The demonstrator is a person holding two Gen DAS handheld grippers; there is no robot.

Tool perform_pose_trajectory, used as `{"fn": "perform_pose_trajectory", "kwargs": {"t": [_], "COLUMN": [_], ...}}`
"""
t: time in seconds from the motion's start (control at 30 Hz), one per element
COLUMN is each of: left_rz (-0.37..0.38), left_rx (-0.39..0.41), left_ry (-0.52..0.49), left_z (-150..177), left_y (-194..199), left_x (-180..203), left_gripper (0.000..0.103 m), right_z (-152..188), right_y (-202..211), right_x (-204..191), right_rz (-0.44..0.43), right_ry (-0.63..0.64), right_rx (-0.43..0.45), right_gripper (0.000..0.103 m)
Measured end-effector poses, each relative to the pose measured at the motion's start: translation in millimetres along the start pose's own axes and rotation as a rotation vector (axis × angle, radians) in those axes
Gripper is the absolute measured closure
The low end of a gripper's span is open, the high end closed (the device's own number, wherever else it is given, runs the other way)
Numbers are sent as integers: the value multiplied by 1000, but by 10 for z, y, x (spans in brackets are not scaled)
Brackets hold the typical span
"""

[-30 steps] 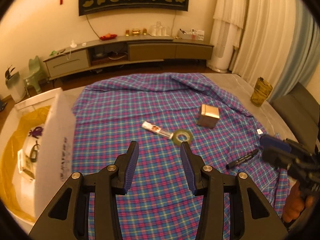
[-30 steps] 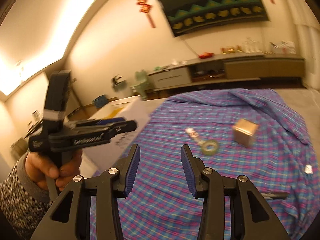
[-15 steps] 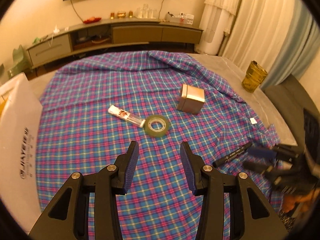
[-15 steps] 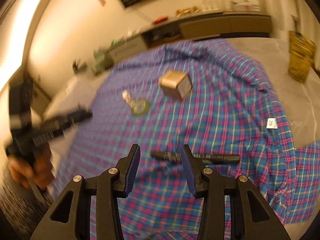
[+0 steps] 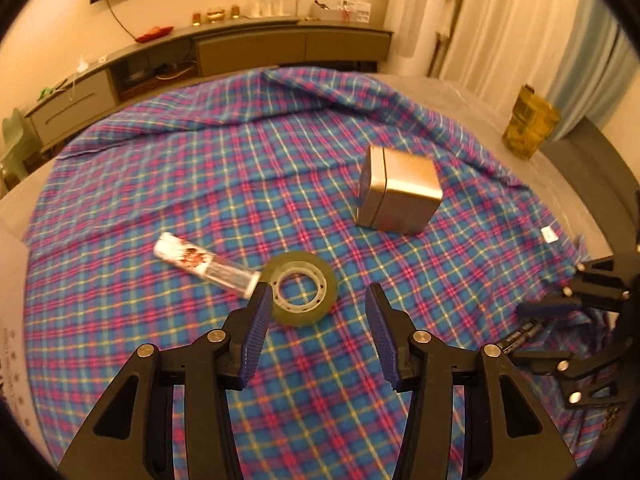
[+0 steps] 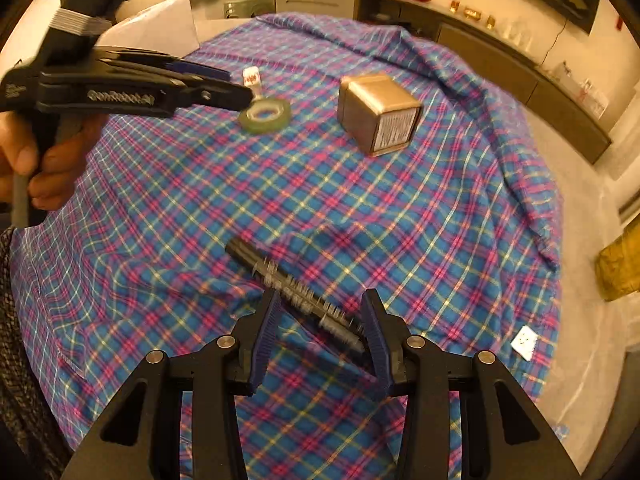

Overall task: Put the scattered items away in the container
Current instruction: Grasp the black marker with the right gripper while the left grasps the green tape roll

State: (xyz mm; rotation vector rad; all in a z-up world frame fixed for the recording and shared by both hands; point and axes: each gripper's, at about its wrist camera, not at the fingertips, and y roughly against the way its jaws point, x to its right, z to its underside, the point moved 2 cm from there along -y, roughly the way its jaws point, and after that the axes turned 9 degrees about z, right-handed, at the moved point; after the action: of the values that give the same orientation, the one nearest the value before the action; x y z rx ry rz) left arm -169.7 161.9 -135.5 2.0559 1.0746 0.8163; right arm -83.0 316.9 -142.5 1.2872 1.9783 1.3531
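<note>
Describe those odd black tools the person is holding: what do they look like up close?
Each is a black plastic handheld gripper with an angular, cut-out frame and silver round bolts. The left gripper and right gripper both end in two ribbed dark-blue fingers. Seen from the side, the left one has a pistol-style handle, white lettering along its body and a grey band. The person wears a dark speckled knit sleeve.

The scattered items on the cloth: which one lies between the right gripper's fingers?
The black marker. The tape roll, tube and metal tin lie farther away.
</note>
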Motion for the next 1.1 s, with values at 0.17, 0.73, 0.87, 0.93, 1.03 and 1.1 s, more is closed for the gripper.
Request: {"fn": "perform_pose_trajectory", "kwargs": {"t": [0.17,0.73,0.87,0.93,1.03,1.1], "left_rz": [39,-3,-28,-29,-22,7], "left_rx": [36,-33,-31,-25,-8,0], "left_ry": [-16,-98,-101,-92,-70,-31], "left_z": [12,-85,-65,-67,-85,-105], "left_y": [-58,-277,-267,-236,-144,-86], "left_x": [-20,56,55,71,68,20], "left_gripper": [52,86,88,89,90,90], "right_z": [34,85,79,49,28,28], "right_y": [55,118,183,243,342,376], "right_x": [-69,-169,-182,-163,-137,-109], "right_rz": [15,16,33,18,-6,-22], "right_ry": [39,-2,1,-17,-43,-62], "right_rx": [-2,-19,-3,13,38,47], "right_gripper": [76,76,86,88,89,89]}}
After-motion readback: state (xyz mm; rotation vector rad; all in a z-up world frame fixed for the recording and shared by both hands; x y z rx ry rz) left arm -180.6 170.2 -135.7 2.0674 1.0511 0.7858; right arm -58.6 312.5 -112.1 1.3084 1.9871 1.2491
